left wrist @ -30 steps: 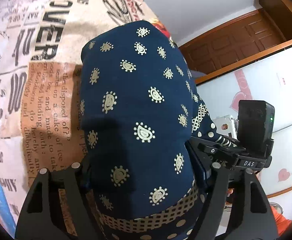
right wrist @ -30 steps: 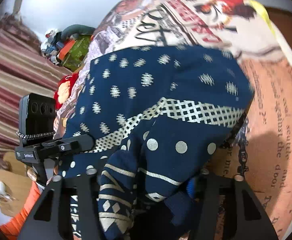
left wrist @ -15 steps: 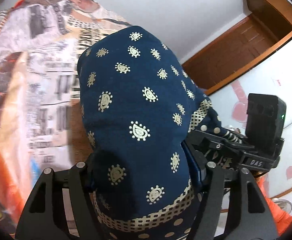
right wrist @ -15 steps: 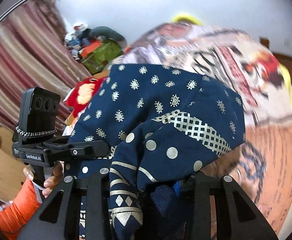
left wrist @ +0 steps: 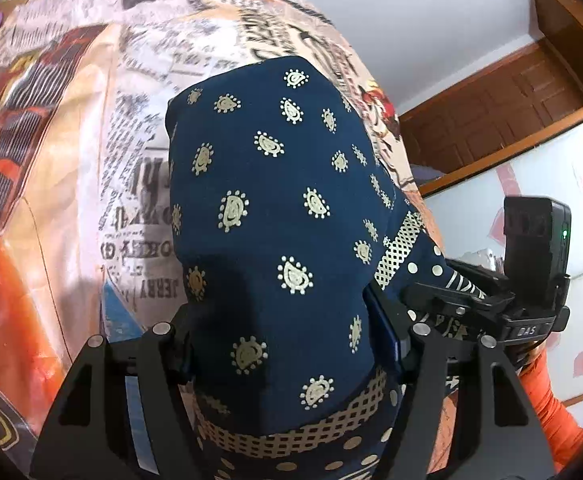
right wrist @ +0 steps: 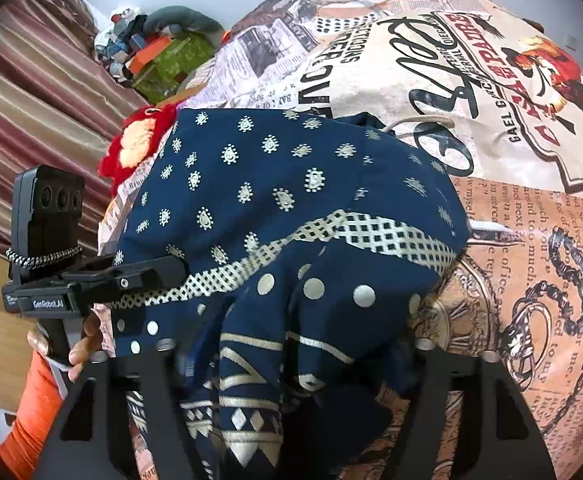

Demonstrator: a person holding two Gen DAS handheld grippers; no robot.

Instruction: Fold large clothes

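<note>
A navy garment (left wrist: 275, 216) with gold paisley dots and a gold checked band is held between both grippers over a bed with a newspaper-print cover (left wrist: 91, 128). My left gripper (left wrist: 291, 344) is shut on the garment's near edge; the cloth drapes over the jaws and hides the fingertips. My right gripper (right wrist: 291, 356) is shut on another bunched edge of the same garment (right wrist: 291, 208), which shows its checked band and dotted border. Each gripper shows in the other's view: the right one (left wrist: 491, 312) and the left one (right wrist: 103, 280).
The bed cover (right wrist: 491, 80) spreads to the right and far side. A red cushion (right wrist: 139, 144) and a pile of clutter (right wrist: 159, 52) lie by the striped curtain (right wrist: 31, 112). A brown wooden door (left wrist: 491, 120) and a white cabinet (left wrist: 531, 184) stand at right.
Both grippers swung with the garment: the views tilted up toward the wall half a second ago, then back down over the bed. The grip on the cloth is unchanged.
</note>
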